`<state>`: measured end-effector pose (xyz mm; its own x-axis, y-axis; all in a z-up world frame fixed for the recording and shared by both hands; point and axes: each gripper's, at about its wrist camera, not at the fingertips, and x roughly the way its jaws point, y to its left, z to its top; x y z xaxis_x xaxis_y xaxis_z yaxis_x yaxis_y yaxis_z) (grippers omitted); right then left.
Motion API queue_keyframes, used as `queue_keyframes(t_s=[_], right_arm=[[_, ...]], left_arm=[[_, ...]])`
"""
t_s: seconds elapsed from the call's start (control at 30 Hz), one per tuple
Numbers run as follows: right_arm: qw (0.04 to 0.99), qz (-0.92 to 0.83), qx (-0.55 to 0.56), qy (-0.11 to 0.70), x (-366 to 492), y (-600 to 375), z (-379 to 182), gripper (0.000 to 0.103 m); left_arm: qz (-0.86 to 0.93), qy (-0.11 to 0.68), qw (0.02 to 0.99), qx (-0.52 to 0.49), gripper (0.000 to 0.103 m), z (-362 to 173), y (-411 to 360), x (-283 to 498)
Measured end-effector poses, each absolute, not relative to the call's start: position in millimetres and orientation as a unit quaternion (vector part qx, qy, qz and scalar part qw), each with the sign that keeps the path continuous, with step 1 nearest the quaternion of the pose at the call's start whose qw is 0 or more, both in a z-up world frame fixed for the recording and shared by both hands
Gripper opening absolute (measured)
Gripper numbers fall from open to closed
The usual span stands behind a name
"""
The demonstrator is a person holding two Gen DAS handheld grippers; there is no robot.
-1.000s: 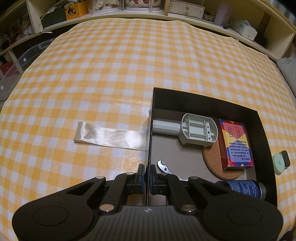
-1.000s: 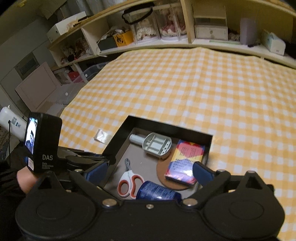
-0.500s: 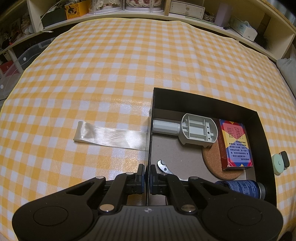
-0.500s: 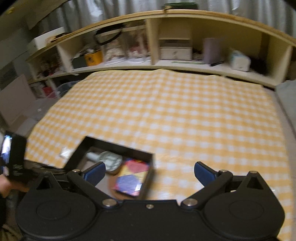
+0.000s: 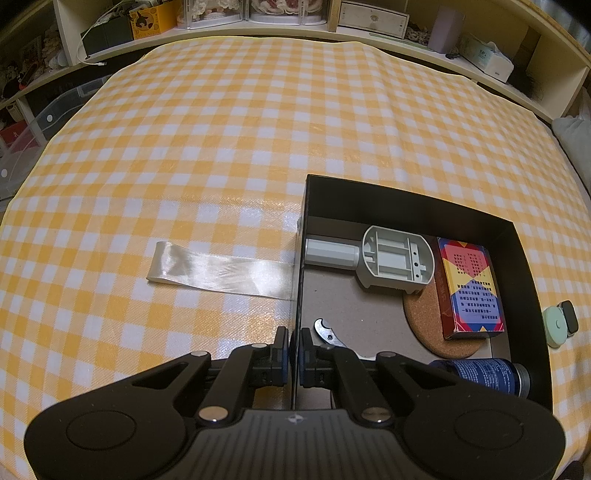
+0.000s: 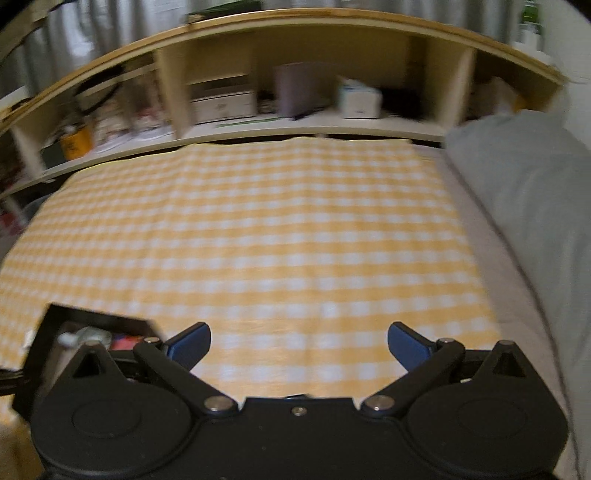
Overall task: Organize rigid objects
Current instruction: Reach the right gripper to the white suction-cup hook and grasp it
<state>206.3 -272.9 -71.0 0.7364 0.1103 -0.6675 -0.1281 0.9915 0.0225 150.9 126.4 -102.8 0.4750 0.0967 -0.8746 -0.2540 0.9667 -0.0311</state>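
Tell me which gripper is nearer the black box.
Left. The left gripper is clamped on the near wall of the black box; the right gripper hangs open over checkered cloth beside it.

Yellow-check cloth (image 5: 258,147) w/ wooden shelving (image 6: 295,74) behind, grey curtains (image 6: 92,33) above.

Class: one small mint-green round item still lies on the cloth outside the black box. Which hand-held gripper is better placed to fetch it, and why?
Right. The right hand-held gripper is open and empty; the left hand-held gripper is shut on the black box wall. The mint-green item lies just beyond the box's far side.
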Motion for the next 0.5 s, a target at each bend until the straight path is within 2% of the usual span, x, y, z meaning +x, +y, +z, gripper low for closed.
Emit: queue_keyframes(t_s=[0.37,0.4,0.47,0.5], right_arm=[[0.903,-0.064,0.091,0.414,238.9,-362.0,-111.1,0.101],[0.899,-0.075,0.103,0.419,241.1,-366.7,-113.9,0.099],[0.891,-0.091,0.127,0.426,244.4,-375.2,-119.0,0.080],[0.887,-0.092,0.138,0.431,245.6,-379.0,-122.6,0.076]], left_arm=[[0.103,0.502,0.855,-0.079,0.004,-103.0,125.7,150.8],[0.103,0.502,0.855,-0.079,0.004,-103.0,125.7,150.8],[0.103,0.502,0.855,-0.078,0.004,-103.0,125.7,150.7],[0.103,0.502,0.855,-0.078,0.004,-103.0,125.6,150.7]])
